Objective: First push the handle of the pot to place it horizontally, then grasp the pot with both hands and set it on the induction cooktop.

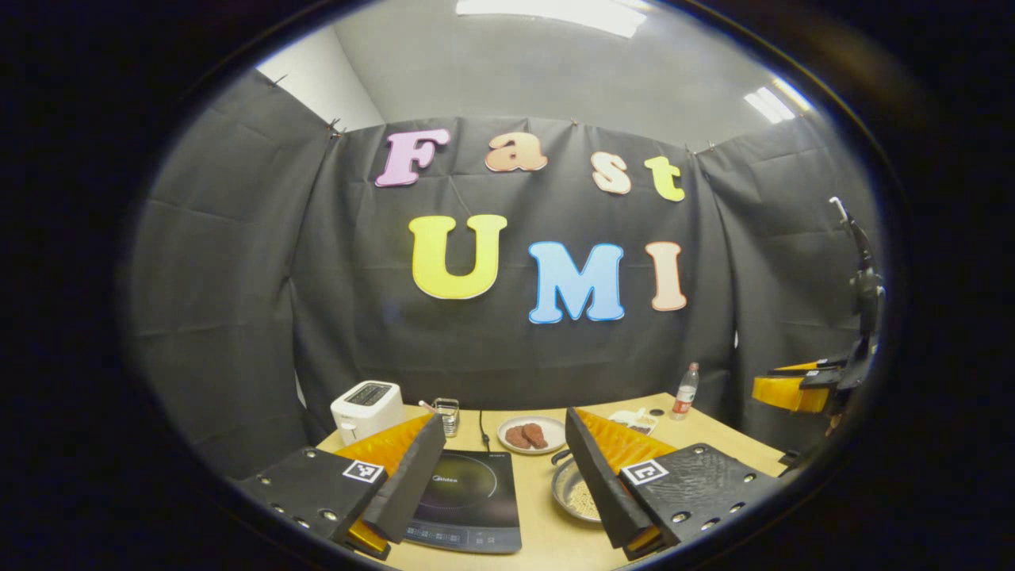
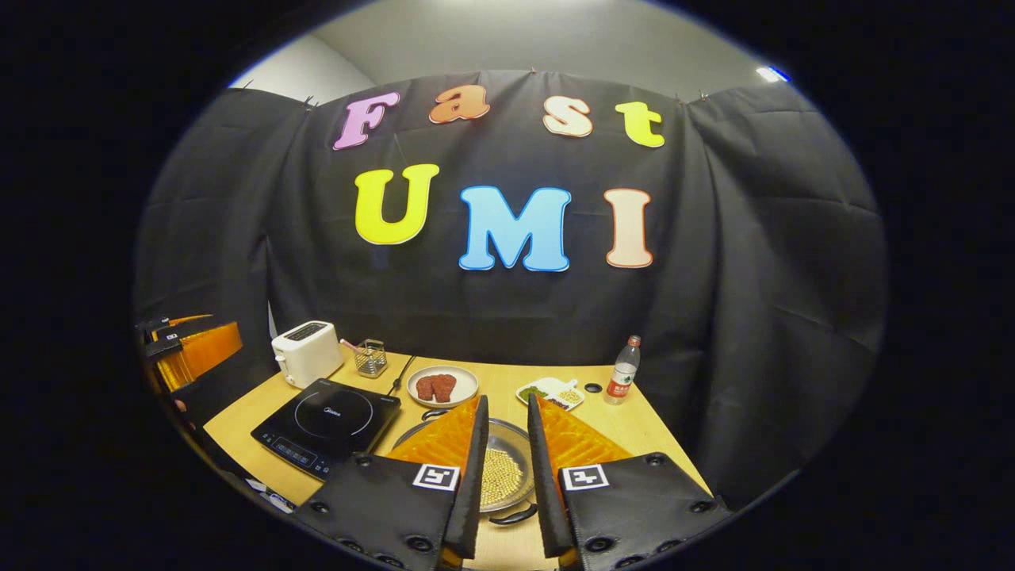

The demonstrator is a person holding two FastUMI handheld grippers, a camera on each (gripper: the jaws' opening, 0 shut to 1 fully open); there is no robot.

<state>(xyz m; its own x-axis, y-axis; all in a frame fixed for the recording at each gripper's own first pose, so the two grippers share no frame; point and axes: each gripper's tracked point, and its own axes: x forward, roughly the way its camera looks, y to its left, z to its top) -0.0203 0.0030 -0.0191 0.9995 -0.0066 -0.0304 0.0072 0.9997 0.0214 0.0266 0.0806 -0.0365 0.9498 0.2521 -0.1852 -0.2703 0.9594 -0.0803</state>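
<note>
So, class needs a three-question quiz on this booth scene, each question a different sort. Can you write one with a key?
1. True or false: the pot sits on the cooktop.
2. What lies on the plate? A) meat B) bread C) nothing
3. Fill in: the bottle stands at the table's ____ edge, near the wall.

Key: 1 false, it rests on the table beside the cooktop. 2 A. 3 far.

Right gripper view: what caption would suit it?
Narrowly open orange claw poised above a round steel pot beside the black induction cooktop.
</note>
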